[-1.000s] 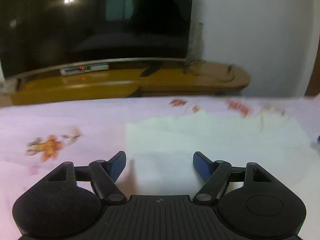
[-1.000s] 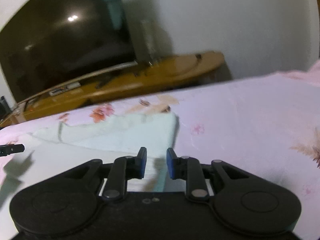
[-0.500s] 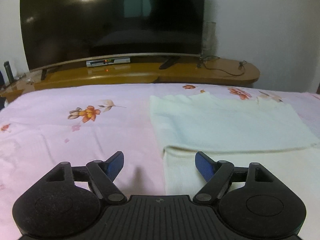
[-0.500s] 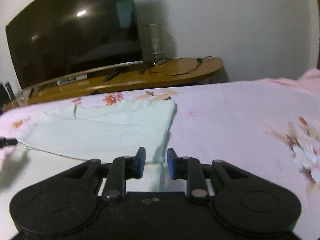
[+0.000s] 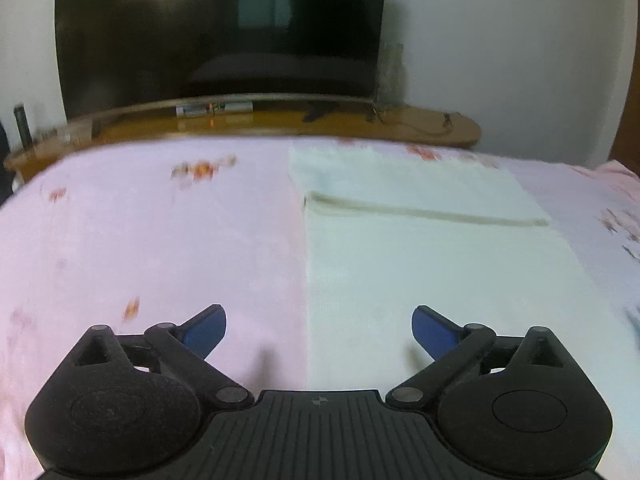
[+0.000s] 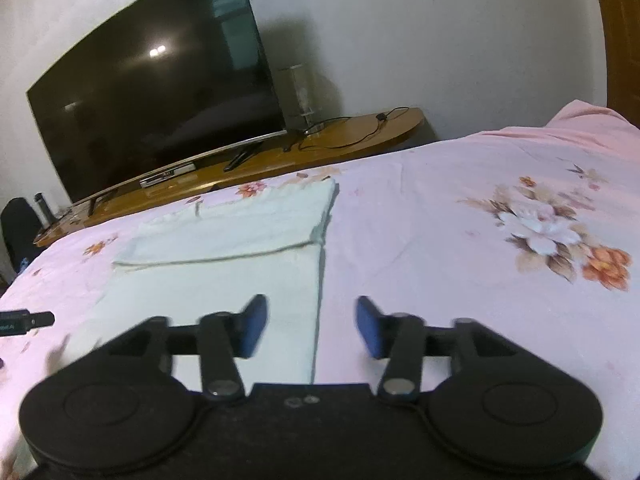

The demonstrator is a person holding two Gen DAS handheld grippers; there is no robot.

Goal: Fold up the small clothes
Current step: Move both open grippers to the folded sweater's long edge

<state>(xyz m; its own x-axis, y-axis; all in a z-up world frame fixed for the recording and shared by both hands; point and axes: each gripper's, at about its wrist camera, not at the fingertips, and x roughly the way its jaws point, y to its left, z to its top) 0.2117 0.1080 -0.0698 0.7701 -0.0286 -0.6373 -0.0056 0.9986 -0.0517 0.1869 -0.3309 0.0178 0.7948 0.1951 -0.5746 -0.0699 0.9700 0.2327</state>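
Pink floral bedsheet (image 5: 140,240) carries the cream garment (image 5: 420,272), long axis running toward the TV-side edge; left gripper (image 5: 319,330) and right gripper (image 6: 312,326) straddle its near corners, jaws opening, nothing between

Bed sheet (image 6: 460,248): pink, printed with orange and white flowers, spread over the bed. Behind the bed, a long wooden TV stand (image 6: 360,136) against a white wall (image 6: 440,32). On the stand: a large curved television (image 6: 160,108), screen dark, reflecting a ceiling light; a small set-top box (image 5: 214,109) under the screen showing a red light; a clear cylindrical container (image 6: 298,92) just beside the television; a black cable (image 6: 352,134) lying loose on the surface. A dark upright cylinder (image 5: 21,124) stands at the stand's left end.
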